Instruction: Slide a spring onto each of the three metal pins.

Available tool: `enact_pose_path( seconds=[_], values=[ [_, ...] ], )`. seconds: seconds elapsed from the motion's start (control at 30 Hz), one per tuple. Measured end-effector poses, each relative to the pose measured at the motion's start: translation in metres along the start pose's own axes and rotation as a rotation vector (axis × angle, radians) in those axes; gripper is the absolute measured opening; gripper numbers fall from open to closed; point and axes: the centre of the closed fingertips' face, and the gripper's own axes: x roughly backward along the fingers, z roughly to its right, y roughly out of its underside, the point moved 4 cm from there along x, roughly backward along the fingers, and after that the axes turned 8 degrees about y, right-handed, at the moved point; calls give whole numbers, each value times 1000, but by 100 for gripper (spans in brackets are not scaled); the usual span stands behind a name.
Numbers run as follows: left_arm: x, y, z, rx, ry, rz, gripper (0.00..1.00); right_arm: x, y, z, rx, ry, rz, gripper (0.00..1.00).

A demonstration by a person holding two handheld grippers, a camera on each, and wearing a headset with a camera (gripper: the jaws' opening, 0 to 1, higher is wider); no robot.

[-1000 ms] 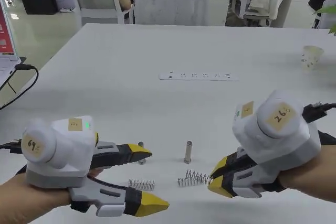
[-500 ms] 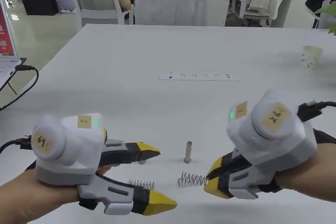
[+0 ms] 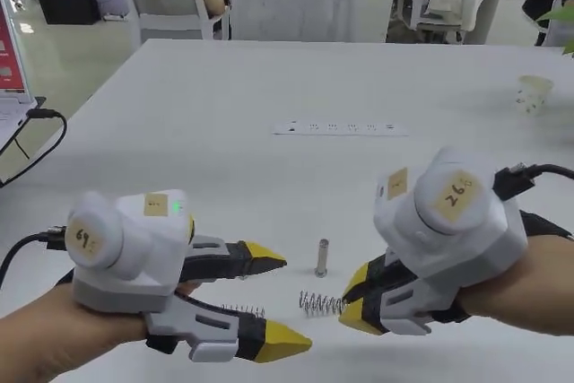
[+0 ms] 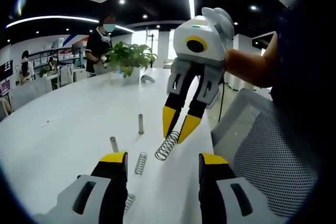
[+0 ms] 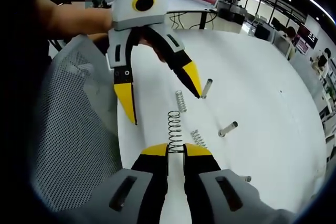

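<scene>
Our right gripper pinches one end of a spring by the near edge of the worktop, just beside an upright metal pin; our left gripper stands spread wide.

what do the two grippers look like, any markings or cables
Both grippers are alike: a rounded white housing, grey and black jaw arms, yellow tips. The left gripper carries a tan sticker marked 69, a green light and a black cable. The right gripper has a sticker marked 26 and a black cable.
</scene>
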Motion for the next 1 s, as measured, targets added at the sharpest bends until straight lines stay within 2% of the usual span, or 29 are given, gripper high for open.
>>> enact_pose_path(
  seconds=[0.73,1.0],
  values=[
    [-8,2,10,-56,65,-6,22,-2,-3,-4,56,-28,-8,8],
    [-10,3,14,-68,93,-13,15,2,0,-8,116,-74,-9,8]
  ],
)
